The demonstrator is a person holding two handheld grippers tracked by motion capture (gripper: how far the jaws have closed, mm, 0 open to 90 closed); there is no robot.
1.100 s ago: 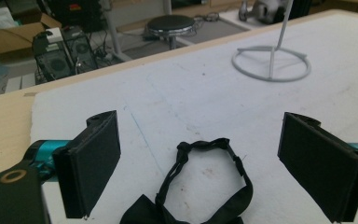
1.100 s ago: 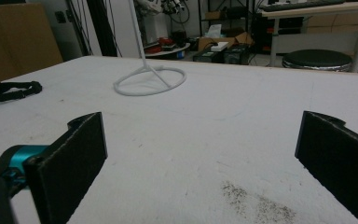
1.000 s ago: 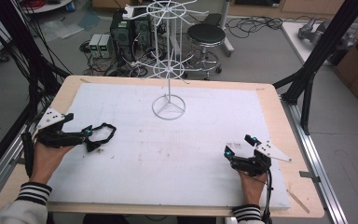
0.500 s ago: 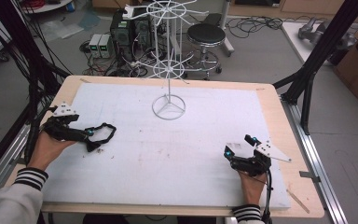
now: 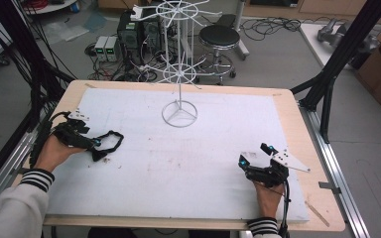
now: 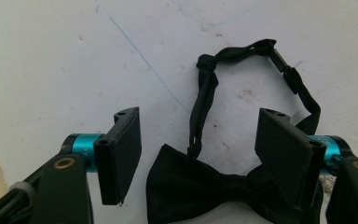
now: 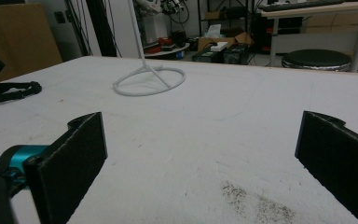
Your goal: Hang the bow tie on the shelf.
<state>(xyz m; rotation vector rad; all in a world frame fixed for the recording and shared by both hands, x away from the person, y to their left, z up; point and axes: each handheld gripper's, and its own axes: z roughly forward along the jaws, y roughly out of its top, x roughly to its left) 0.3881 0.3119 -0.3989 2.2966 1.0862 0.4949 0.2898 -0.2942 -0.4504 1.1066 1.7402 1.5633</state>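
A black bow tie with a looped strap lies on the white table top at the left. My left gripper is lowered over it, with one jaw on each side of the bow. Its jaws have just been closing, and a gap still shows between the left pad and the cloth. In the high view the left gripper sits at the bow tie. My right gripper rests at the front right, wide open with nothing between its jaws.
A white wire stand with spoked tiers rises from a ring base at the back middle of the table; its base lies ahead of the right gripper. The bow tie strap shows far left there. Table edges are wooden.
My left hand has moved right and slightly down onto the bow tie, and its jaws have narrowed around the bow. The right hand has not moved.
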